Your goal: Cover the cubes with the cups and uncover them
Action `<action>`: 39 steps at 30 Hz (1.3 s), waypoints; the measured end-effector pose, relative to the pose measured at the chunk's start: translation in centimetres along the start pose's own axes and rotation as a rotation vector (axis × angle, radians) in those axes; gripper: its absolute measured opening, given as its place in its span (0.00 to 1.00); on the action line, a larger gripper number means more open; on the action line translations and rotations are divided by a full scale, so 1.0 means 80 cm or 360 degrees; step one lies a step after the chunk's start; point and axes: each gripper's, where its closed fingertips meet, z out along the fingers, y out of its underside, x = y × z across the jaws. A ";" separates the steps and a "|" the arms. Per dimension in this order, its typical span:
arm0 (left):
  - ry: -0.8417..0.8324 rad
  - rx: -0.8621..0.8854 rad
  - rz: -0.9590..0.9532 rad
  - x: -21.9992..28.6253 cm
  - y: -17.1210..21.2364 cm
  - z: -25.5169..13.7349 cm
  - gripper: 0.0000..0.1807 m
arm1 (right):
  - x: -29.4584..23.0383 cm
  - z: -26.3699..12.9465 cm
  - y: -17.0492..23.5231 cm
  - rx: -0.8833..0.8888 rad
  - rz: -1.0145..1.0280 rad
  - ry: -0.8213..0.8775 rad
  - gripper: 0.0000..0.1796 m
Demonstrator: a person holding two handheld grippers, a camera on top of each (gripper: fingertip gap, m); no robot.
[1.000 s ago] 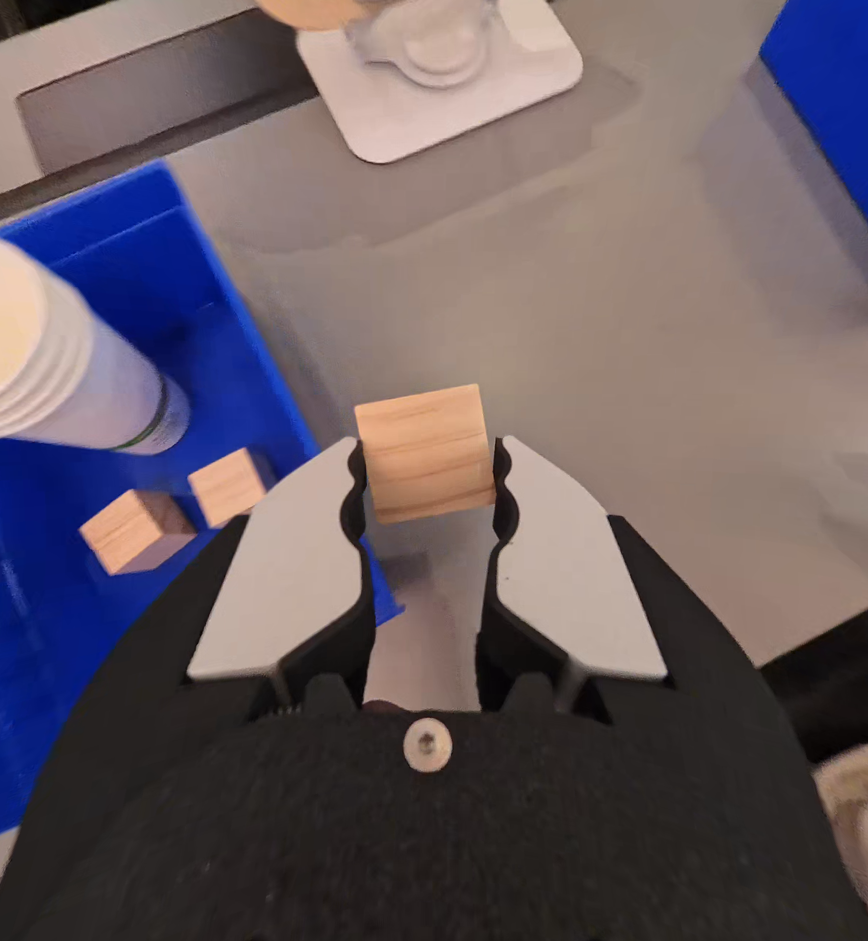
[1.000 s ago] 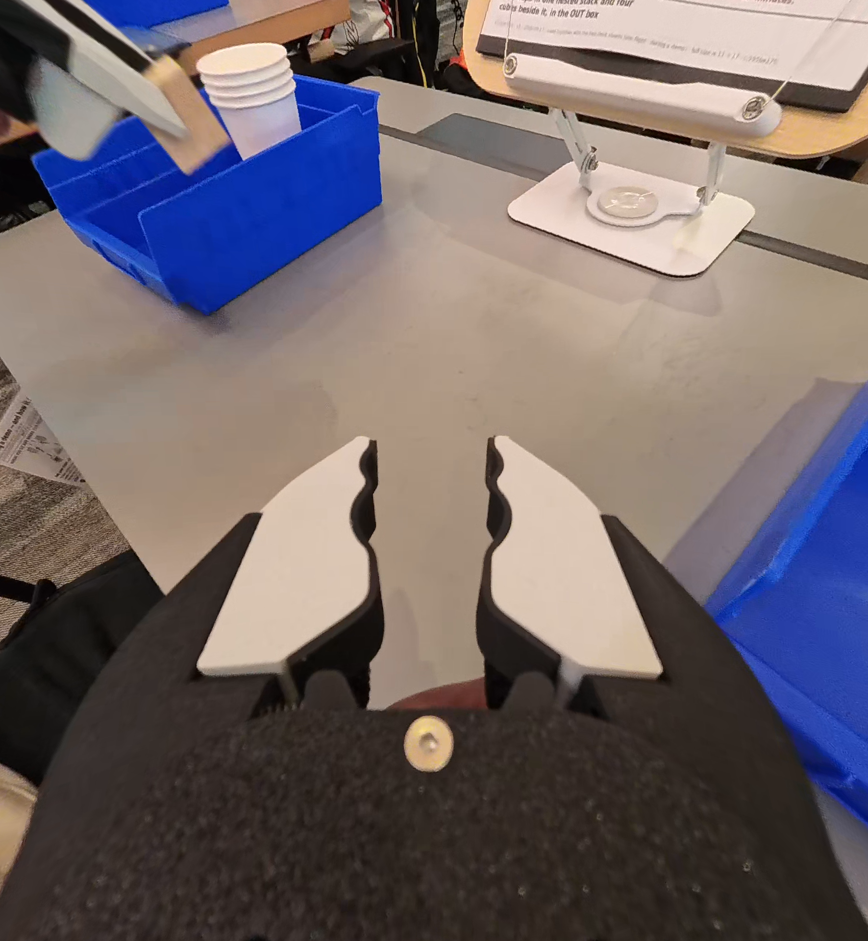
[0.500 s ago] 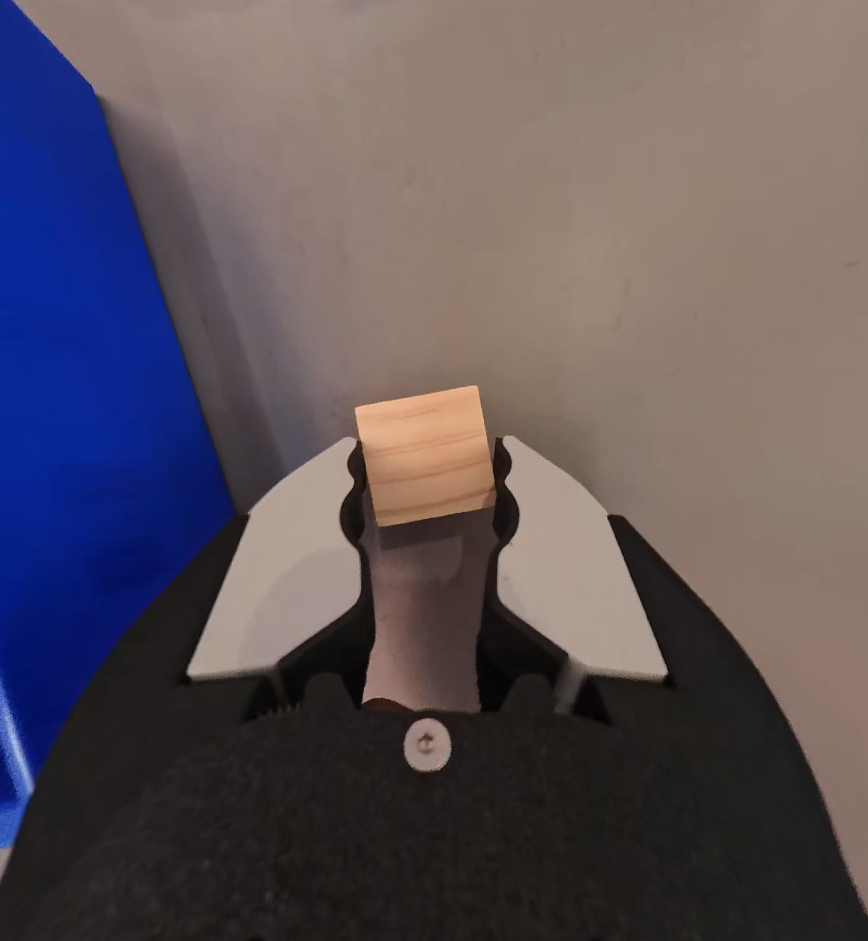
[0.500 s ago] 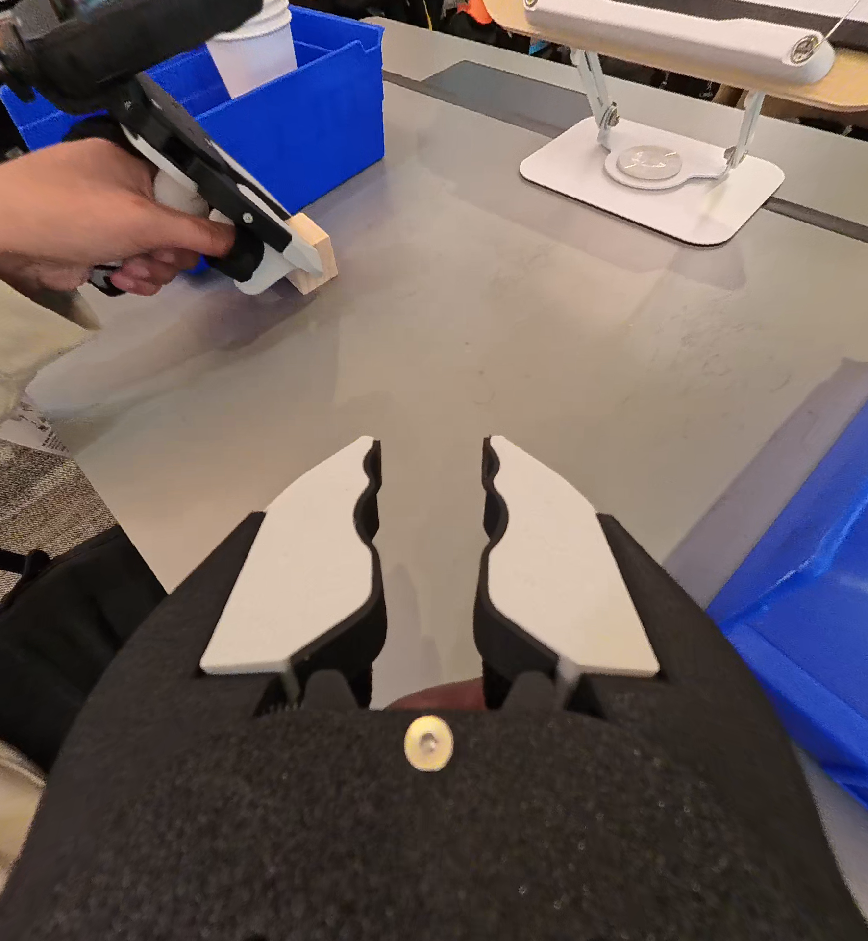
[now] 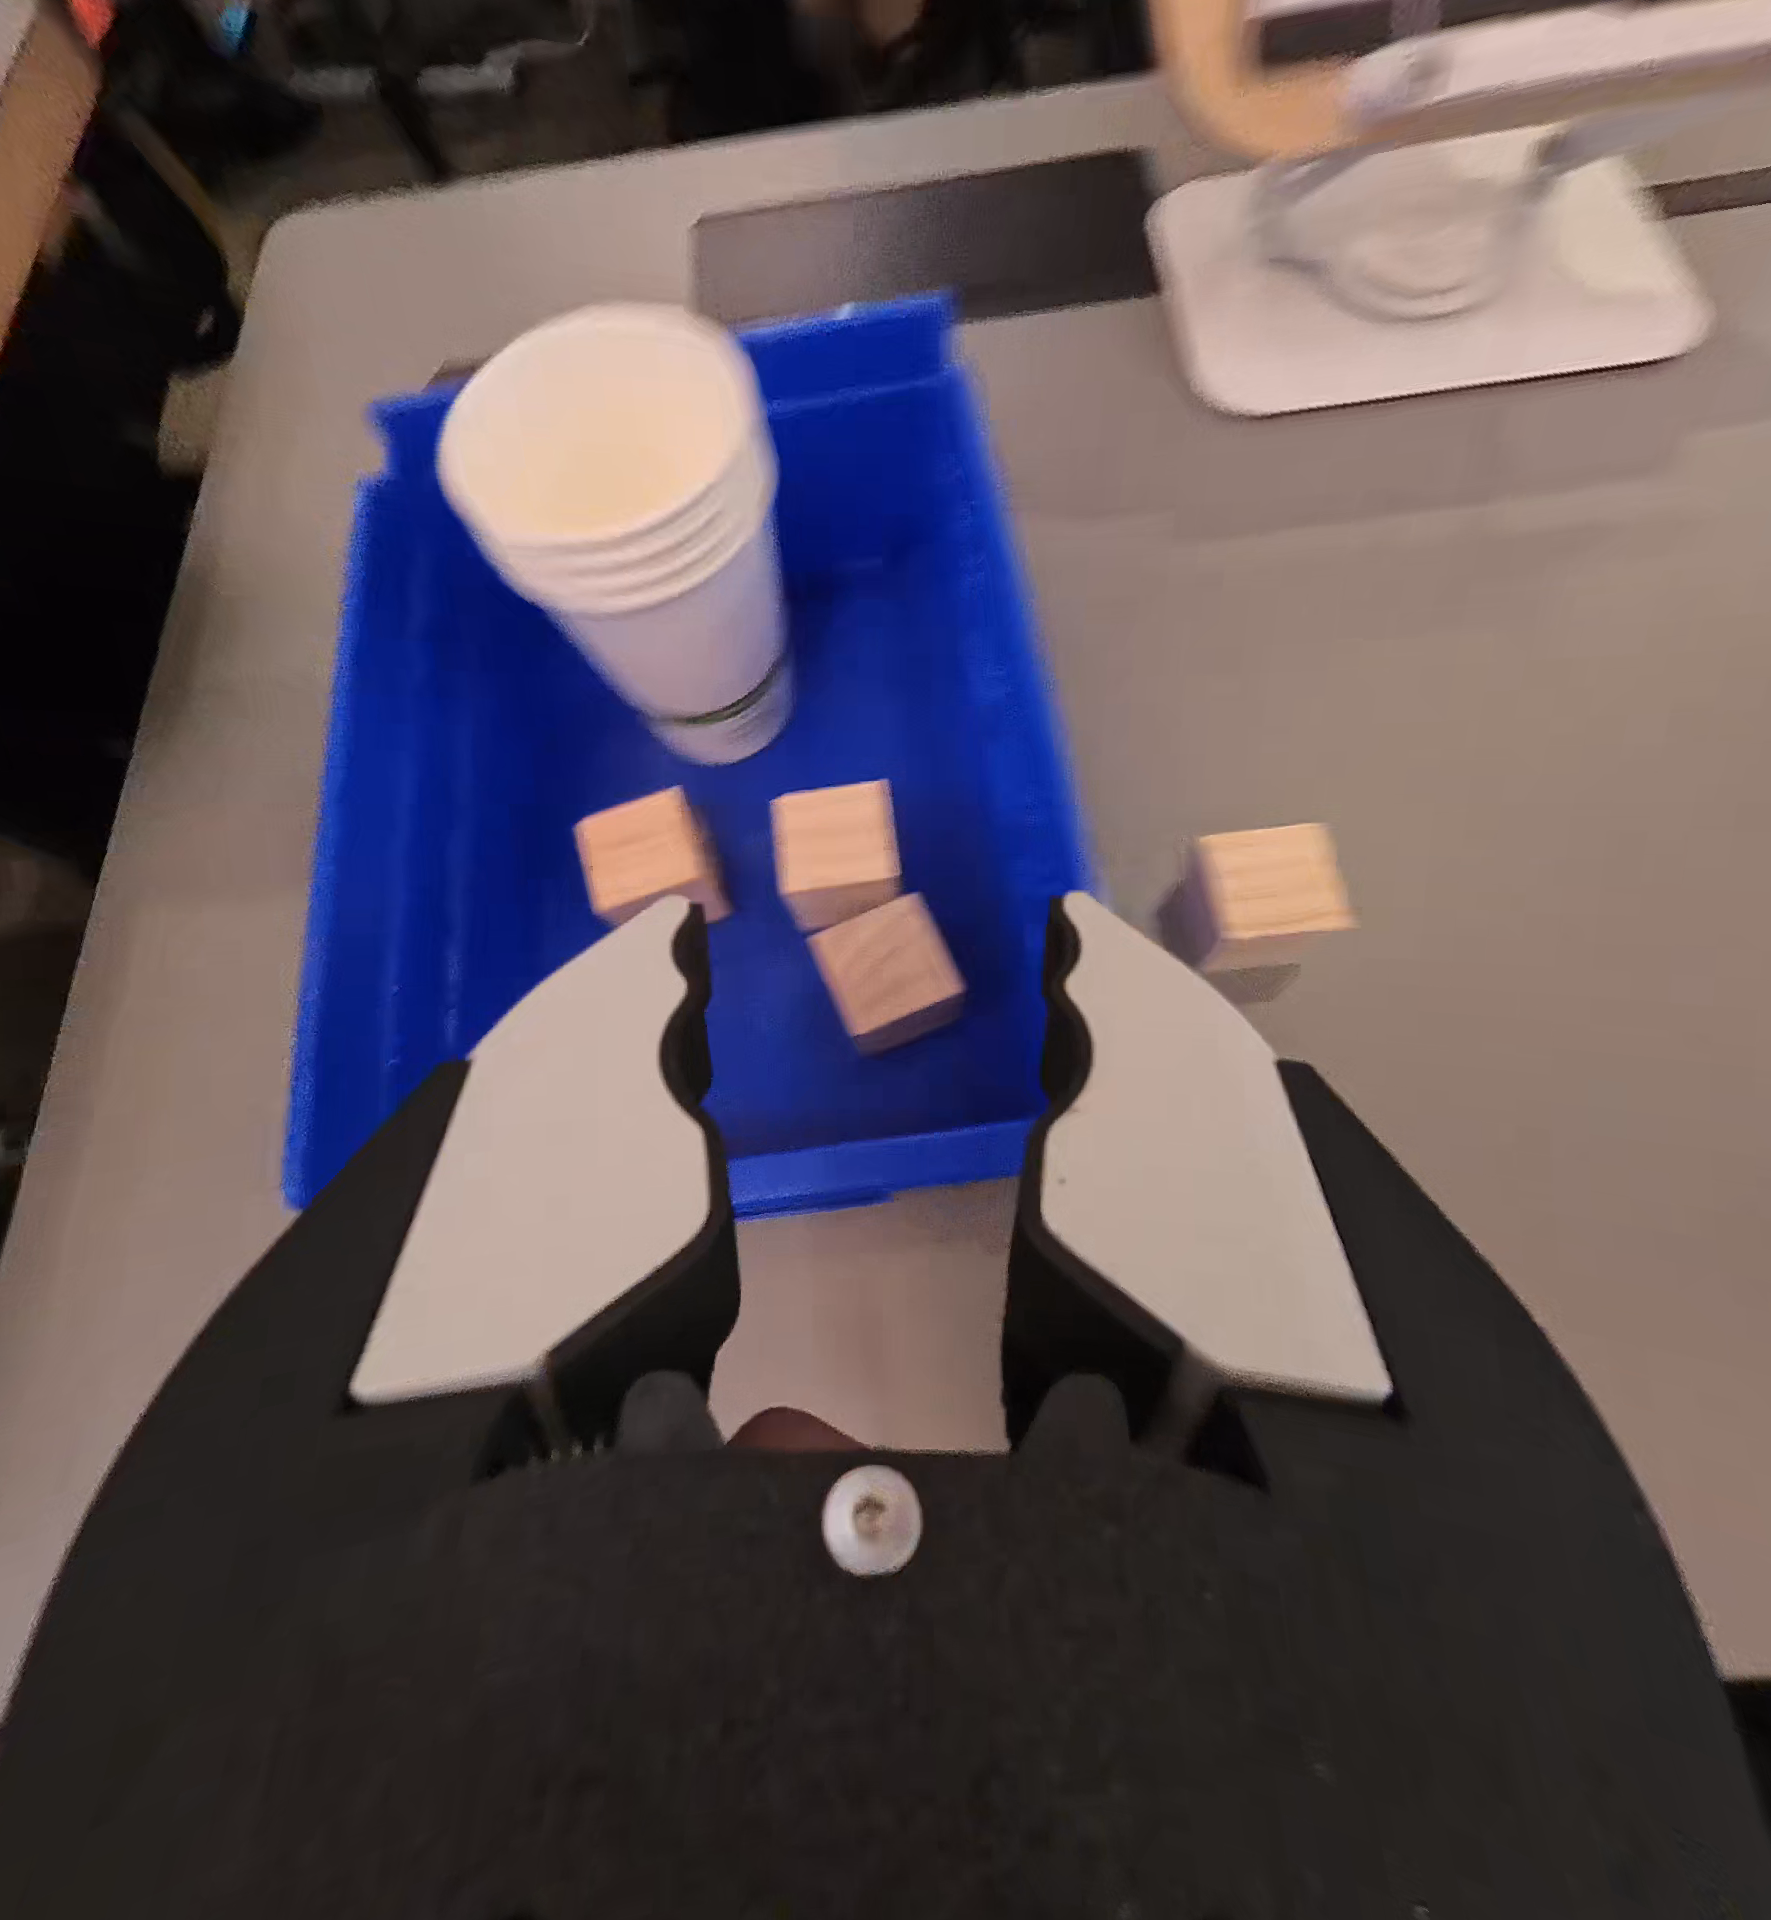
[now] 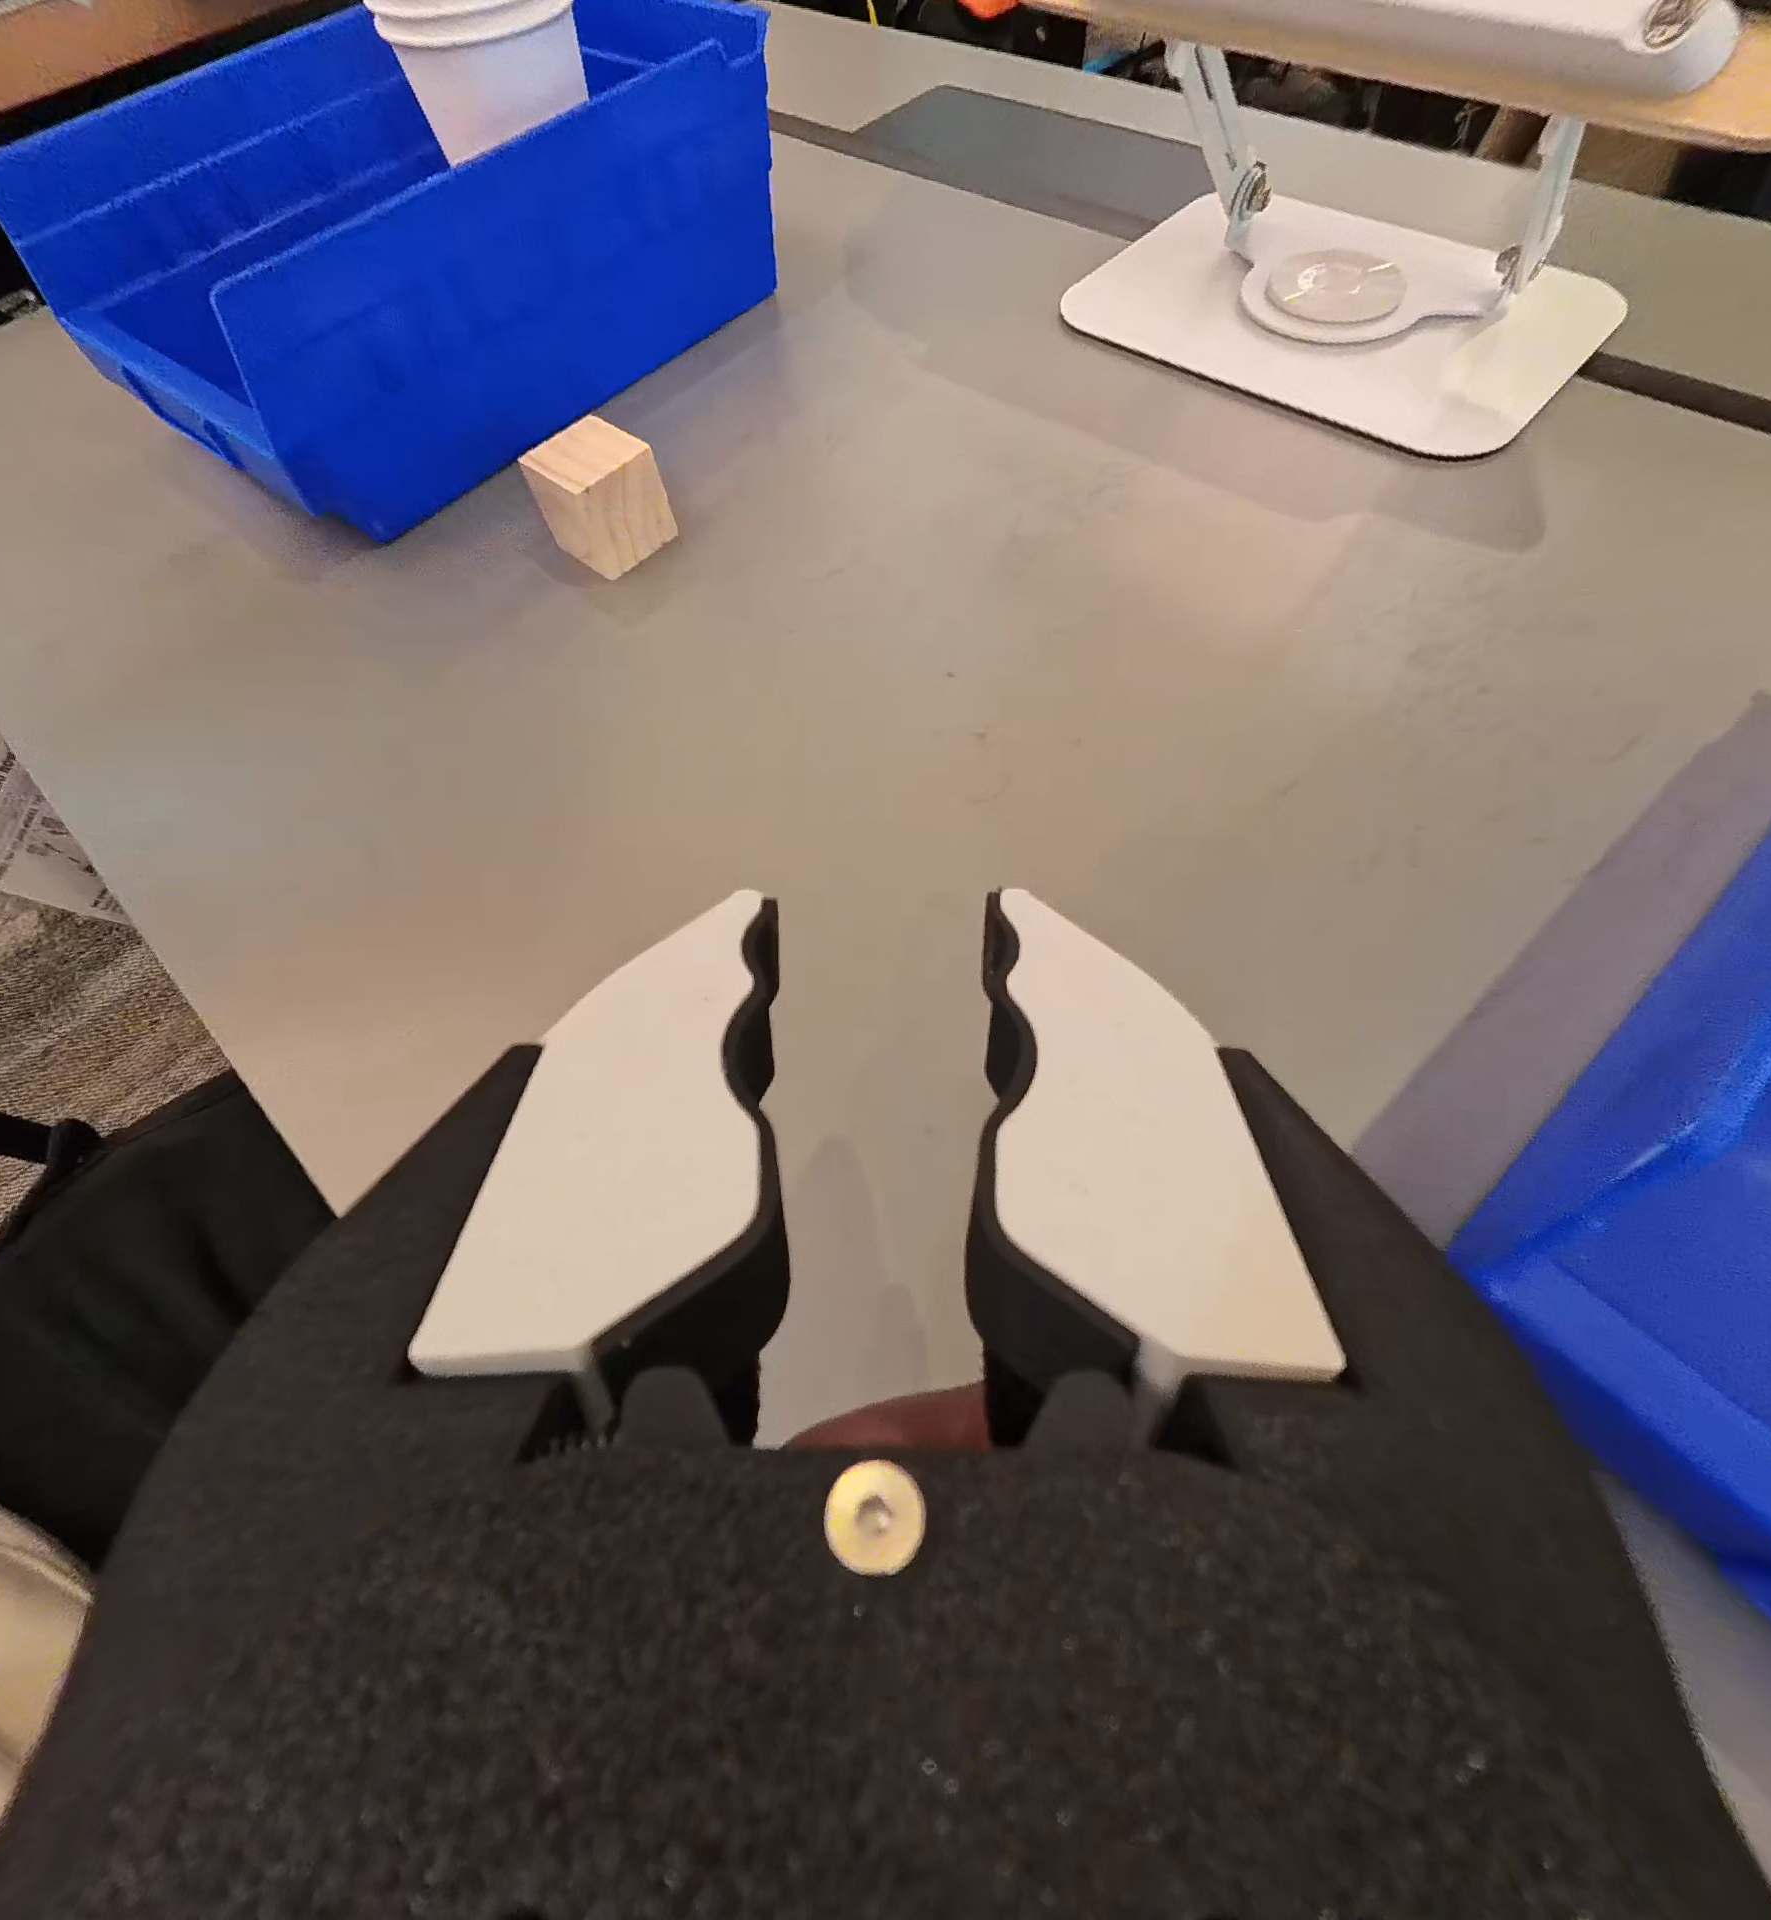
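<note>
Half a second ago my left claw was clamped on a pale wooden cube low over the desk; now that cube stands on the grey desk, just right of my right fingertip, and the claw has pulled back and up, released and holding nothing. I judge I set it just outside the blue plastic bin so a cup can drop over it with room all round, yet close enough for a short reach.

Ahead of the claw, inside the bin, three more wooden cubes lie loose, and beyond them a nested stack of white paper cups stands upright. The claw hangs over the bin's near end, which suits fetching another cube.

My right claw is parted and empty, hovering over bare desk, apparently waiting.

Its view shows what the left one blurs: the placed cube sits flat, close by the bin's corner, though whether they touch I cannot tell. It also catches a second blue bin to its right. Only the left view sees into the first bin.
</note>
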 end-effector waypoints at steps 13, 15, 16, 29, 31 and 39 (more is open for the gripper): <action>-0.0080 -0.0606 -0.0390 -0.109 0.087 0.185 0.35 | -0.012 0.019 -0.006 -0.0026 -0.0044 -0.0047 0.21; -0.0057 -0.0658 -0.0376 -0.106 0.092 0.193 0.31 | -0.012 0.023 -0.001 -0.0043 -0.0039 -0.0052 0.21; -0.0056 -0.0644 -0.0362 -0.106 0.089 0.194 0.26 | -0.013 0.025 0.002 -0.0055 -0.0038 -0.0056 0.21; 0.0403 0.0045 -0.0060 0.105 -0.037 0.003 0.25 | 0.003 0.010 0.008 -0.0053 0.0001 -0.0002 0.20; 0.0502 -0.0041 0.0036 0.176 -0.020 0.016 0.25 | 0.004 0.005 0.004 -0.0037 -0.0001 0.0004 0.20; 0.0438 -0.0411 0.0035 0.289 0.050 0.133 0.25 | 0.001 -0.009 -0.006 0.0011 -0.0015 -0.0004 0.20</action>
